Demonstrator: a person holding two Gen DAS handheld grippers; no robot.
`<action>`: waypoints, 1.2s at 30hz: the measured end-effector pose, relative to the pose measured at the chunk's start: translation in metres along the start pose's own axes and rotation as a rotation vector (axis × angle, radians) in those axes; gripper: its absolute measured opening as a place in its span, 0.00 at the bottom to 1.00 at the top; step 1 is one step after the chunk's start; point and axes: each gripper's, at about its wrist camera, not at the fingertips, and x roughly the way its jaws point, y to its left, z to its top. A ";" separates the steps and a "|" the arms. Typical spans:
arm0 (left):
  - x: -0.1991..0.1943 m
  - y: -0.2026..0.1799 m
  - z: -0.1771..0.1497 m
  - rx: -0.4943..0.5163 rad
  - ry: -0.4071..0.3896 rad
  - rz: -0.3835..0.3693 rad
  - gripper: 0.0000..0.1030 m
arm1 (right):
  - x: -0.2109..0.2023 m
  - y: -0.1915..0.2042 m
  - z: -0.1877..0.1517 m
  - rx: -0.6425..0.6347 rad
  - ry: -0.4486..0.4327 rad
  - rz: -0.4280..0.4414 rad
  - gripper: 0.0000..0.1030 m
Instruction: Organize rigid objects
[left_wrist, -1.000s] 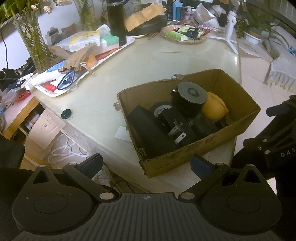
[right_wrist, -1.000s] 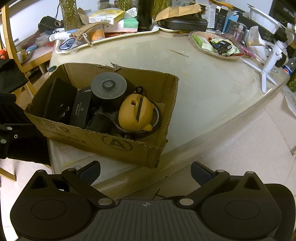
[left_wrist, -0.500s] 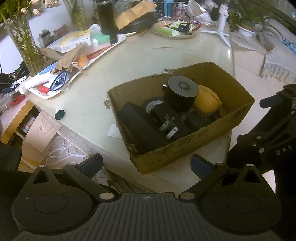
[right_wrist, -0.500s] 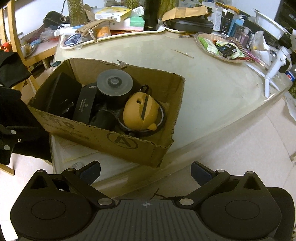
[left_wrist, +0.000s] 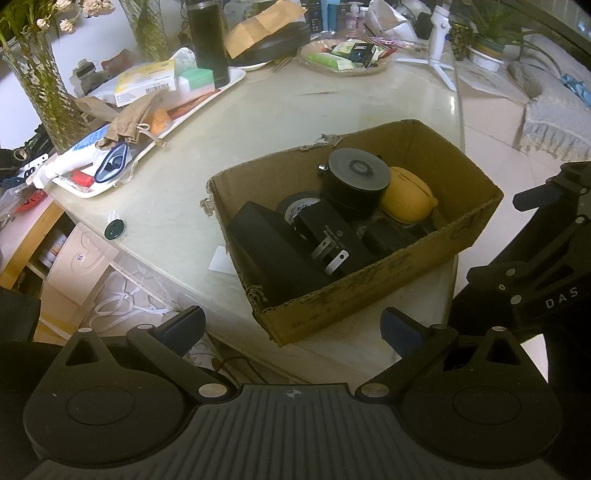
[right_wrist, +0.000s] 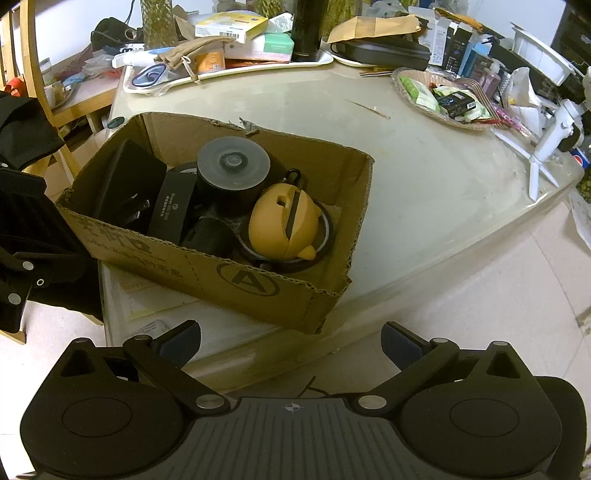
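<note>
An open cardboard box (left_wrist: 376, 299) (right_wrist: 236, 280) sits at the near edge of a pale table. It holds a black round lidded can (left_wrist: 354, 173) (right_wrist: 232, 166), a yellow rounded case (left_wrist: 406, 195) (right_wrist: 284, 221), a black plug adapter (left_wrist: 332, 240) (right_wrist: 171, 210), a flat black case (left_wrist: 273, 251) (right_wrist: 125, 184) and a tape roll (left_wrist: 295, 206). My left gripper (left_wrist: 291, 328) is open and empty, held back from the box's near left corner. My right gripper (right_wrist: 291, 339) is open and empty, in front of the box's near right corner.
A white tray (left_wrist: 236, 79) (right_wrist: 258, 68) of clutter stands at the table's far left, with a black flask (left_wrist: 207, 40). A dish of packets (left_wrist: 343, 59) (right_wrist: 443, 98) and a white tripod (right_wrist: 550, 147) stand at the far right. A dark cap (left_wrist: 114, 229) lies near the left edge.
Both grippers have drifted slightly, so the box has shifted in each view. Nothing was taken hold of; both stay open.
</note>
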 end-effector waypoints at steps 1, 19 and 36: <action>0.000 0.000 0.000 -0.001 0.000 -0.001 1.00 | 0.000 0.000 0.000 -0.001 0.000 -0.001 1.00; 0.001 0.000 -0.001 -0.001 0.010 0.004 1.00 | 0.001 0.000 0.000 -0.003 0.001 -0.003 1.00; 0.002 -0.001 -0.001 -0.003 0.010 0.003 1.00 | 0.001 0.001 0.000 -0.003 0.000 -0.003 1.00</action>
